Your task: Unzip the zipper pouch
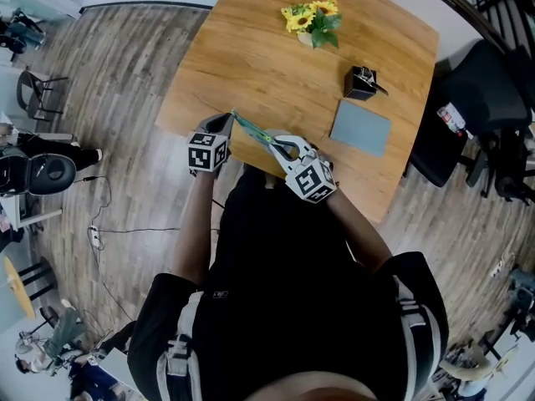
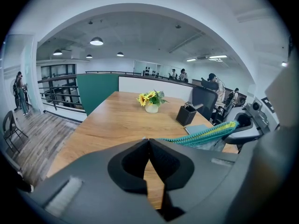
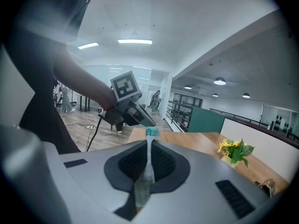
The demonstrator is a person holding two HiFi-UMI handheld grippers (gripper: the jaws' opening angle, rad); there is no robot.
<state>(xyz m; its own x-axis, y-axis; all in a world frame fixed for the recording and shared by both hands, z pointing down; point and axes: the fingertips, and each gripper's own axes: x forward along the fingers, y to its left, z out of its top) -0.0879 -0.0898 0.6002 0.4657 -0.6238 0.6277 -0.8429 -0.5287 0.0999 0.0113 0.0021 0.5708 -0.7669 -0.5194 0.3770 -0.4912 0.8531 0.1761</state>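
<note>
The teal fabric zipper pouch (image 1: 255,132) with a lime-yellow stripe hangs in the air over the near edge of the light-brown wooden table (image 1: 251,57), drawn out in a slanted line between the two grippers, just in front of the person in a black top (image 1: 276,291). The right gripper (image 1: 282,145) has its jaws closed on the pouch's nearer end; in the right gripper view a thin grey strip of the pouch (image 3: 148,148) stands edge-on between the black pads, with a teal tip poking out beyond them. The left gripper (image 1: 231,116) is clamped on the farther end. In the left gripper view its jaws (image 2: 149,141) meet with no gap, and the toothed teal edge of the pouch (image 2: 205,135) runs off to the right from their tips. Whether they pinch the zipper pull or the fabric cannot be told. The right gripper view shows the left gripper (image 3: 147,121) with its marker cube, its tip touching the pouch's teal end. Farther out on the table lie a flat grey-blue rectangular pad (image 1: 360,127), beyond it a black square pen holder (image 1: 361,83), and near the far edge a small white pot of yellow sunflowers (image 1: 313,17). A black office chair (image 1: 464,115) stands beside the table's right side on the grey wood-plank floor (image 1: 109,82).
</note>
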